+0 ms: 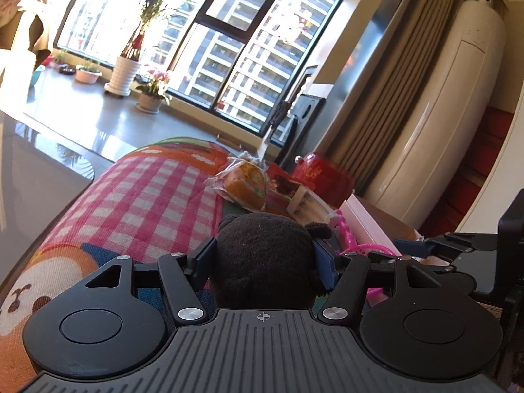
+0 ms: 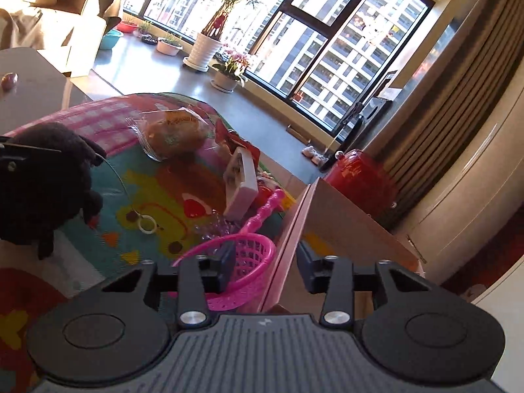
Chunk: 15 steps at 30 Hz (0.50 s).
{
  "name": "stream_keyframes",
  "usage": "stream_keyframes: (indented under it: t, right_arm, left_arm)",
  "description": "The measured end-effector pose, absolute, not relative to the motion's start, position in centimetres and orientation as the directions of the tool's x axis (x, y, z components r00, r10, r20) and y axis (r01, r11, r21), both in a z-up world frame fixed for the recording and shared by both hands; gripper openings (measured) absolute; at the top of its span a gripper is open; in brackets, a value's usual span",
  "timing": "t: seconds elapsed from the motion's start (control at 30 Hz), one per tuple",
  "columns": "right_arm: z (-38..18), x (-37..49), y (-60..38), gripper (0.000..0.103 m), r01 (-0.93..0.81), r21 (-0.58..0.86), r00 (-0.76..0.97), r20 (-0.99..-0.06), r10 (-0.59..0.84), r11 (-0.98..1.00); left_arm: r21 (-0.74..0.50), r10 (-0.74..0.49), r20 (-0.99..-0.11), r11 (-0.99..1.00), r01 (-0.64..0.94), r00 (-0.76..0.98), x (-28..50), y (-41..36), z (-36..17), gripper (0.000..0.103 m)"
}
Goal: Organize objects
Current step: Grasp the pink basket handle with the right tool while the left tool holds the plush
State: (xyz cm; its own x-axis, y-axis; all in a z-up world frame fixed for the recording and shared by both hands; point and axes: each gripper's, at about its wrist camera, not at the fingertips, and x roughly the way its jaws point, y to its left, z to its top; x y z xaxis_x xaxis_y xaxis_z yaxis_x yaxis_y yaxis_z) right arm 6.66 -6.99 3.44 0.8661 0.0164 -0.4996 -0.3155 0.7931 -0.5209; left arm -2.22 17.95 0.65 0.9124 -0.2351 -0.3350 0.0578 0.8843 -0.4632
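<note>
My left gripper is shut on a black plush toy, held over the colourful cloth. The toy also shows in the right wrist view, at the left, with a thin cord and a ring hanging from it. My right gripper is open, its fingers either side of the upright wall of a pink cardboard box. A pink plastic basket lies just left of that wall. A bagged bread, a small white box and a red packet lie on the cloth beyond.
A red suitcase stands on the floor past the box. A tall white air conditioner and curtains are at the right. Potted plants line the window sill. A grey table is at the left.
</note>
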Motion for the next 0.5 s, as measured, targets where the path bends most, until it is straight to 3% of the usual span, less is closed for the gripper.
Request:
stream_keyframes:
  t: [0.07,0.13,0.3,0.4,0.5]
  right_arm:
    - [4.0,6.2,-7.7,0.016,-0.304,-0.507,0.865,-0.502,0.011,0.806]
    - [4.9,5.3,-8.6,0.006,-0.313,-0.478,0.858,-0.513,0.029,0.821]
    - [6.3,1.8,-10.8,0.006,-0.356,-0.403,0.835,-0.541,0.094,0.843]
    - [7.3,0.9,-12.7,0.005,-0.425,-0.212,0.752,-0.624,0.213,0.88]
    - [7.7,0.6,-13.8,0.007,-0.425,-0.071,0.709,-0.647,0.283,0.903]
  left_arm:
    - [-0.465,-0.236,-0.333,0.883,0.059,0.913,-2.3,18.0,0.7,0.068]
    - [-0.466,-0.236,-0.333,0.883,0.059,0.913,-2.2,17.9,0.6,0.068]
    - [-0.471,-0.238,-0.338,0.88,0.056,0.911,-2.2,18.0,0.5,0.068]
    - [-0.476,-0.239,-0.344,0.878,0.05,0.908,-2.0,18.0,0.5,0.068]
    - [-0.483,-0.239,-0.344,0.874,0.047,0.908,-2.0,18.2,0.4,0.068]
